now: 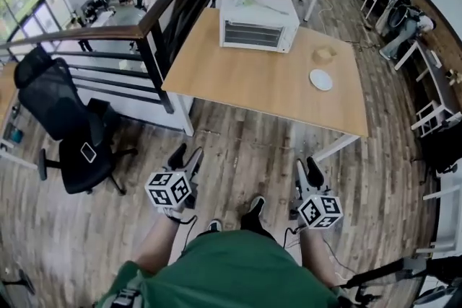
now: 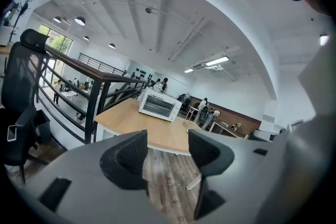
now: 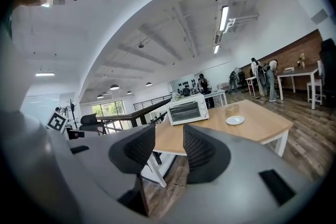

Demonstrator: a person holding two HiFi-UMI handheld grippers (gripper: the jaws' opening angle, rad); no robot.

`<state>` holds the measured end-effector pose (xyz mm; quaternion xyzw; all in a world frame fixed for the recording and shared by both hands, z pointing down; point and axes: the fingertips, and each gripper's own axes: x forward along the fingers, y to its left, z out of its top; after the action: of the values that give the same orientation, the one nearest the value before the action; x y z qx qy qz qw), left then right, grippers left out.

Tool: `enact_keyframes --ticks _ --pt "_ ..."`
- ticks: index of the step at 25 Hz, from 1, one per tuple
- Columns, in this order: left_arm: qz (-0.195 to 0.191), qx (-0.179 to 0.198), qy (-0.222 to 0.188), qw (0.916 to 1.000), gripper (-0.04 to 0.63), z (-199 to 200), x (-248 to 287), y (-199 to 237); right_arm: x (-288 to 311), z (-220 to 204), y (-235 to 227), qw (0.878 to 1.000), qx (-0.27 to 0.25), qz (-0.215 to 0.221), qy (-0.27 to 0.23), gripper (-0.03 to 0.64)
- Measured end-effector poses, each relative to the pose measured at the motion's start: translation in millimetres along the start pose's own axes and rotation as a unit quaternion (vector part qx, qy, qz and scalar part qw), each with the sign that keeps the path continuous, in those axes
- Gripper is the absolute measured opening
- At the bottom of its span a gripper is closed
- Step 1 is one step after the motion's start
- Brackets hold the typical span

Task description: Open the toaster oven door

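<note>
Head view: white toaster oven (image 1: pixel 258 24), shut

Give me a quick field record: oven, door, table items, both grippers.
oven: far side of table, beside railing
door: closed
table items: plate, brown container, both right of oven
left gripper: fingers apart, empty, short of table
right gripper: fingers apart, empty, short of table

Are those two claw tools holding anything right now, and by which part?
Nothing is held. The left gripper and right gripper both have empty, parted jaws; the toaster oven stands untouched.
</note>
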<state>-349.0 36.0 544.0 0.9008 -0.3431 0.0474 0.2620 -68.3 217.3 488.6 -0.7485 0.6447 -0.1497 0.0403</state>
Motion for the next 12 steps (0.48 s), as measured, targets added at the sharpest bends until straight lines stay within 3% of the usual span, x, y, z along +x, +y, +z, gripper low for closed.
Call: enact_keyframes --ticks 3,8,12 --pt "0.03 -0.004 -0.013 0.9995 0.255 14.5 19.6 5.5 31.2 17.0 -21.9 1.0 -0.002 0.023 -0.006 0.179" --pt "0.044 -0.005 -0.041 0.9982 0.255 43.7 64.9 -21.9 69.9 49.7 -71.4 0.999 -0.006 0.046 -0.015 0.175" --pt "0.054 -0.011 -0.042 0.9976 0.255 44.7 94.3 -45.9 91.1 63.6 -106.9 0.998 0.0 0.06 -0.012 0.17"
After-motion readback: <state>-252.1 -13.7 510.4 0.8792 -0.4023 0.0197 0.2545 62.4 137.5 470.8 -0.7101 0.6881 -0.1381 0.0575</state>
